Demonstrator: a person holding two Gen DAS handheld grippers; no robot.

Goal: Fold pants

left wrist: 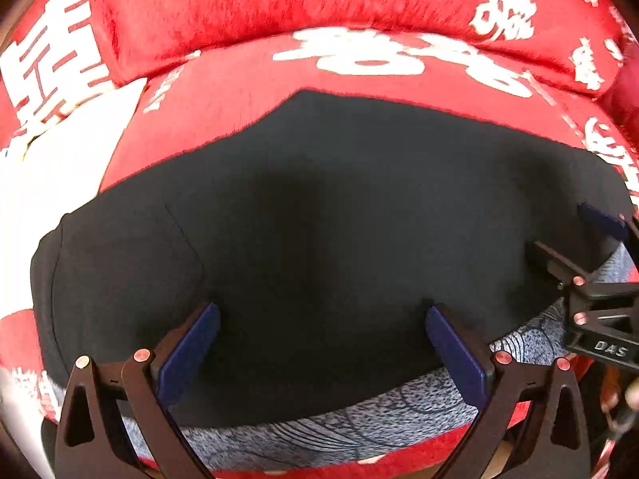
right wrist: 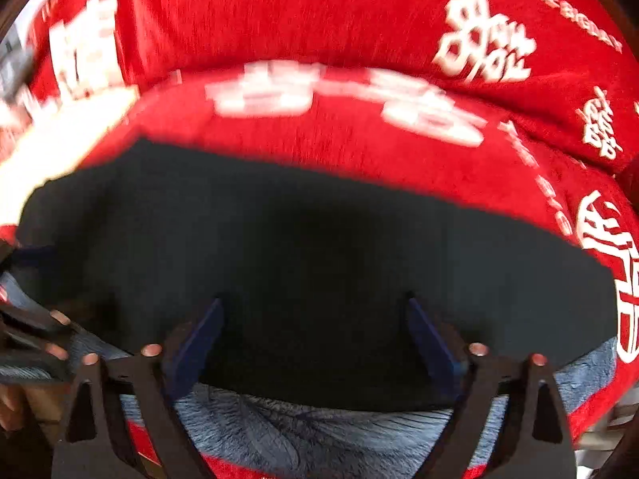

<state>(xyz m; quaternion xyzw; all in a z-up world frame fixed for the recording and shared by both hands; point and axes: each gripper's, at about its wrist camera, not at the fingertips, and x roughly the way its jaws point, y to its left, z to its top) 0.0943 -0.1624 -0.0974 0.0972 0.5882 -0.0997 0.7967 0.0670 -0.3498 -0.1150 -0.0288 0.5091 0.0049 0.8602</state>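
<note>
Black pants lie folded flat on a red sofa seat with white characters. My left gripper points steeply down over their near edge, its blue pads wide apart and gripping nothing. To its right, over the pants' right end, is my right gripper. In the right wrist view the right gripper stands open above the pants, with only flat cloth below the gap. The left gripper shows at that view's left edge.
A blue-grey patterned cloth lies under the pants along the near edge. A white sheet rests on the seat at the left. The red backrest cushion rises behind the pants. Part of a hand shows at lower left.
</note>
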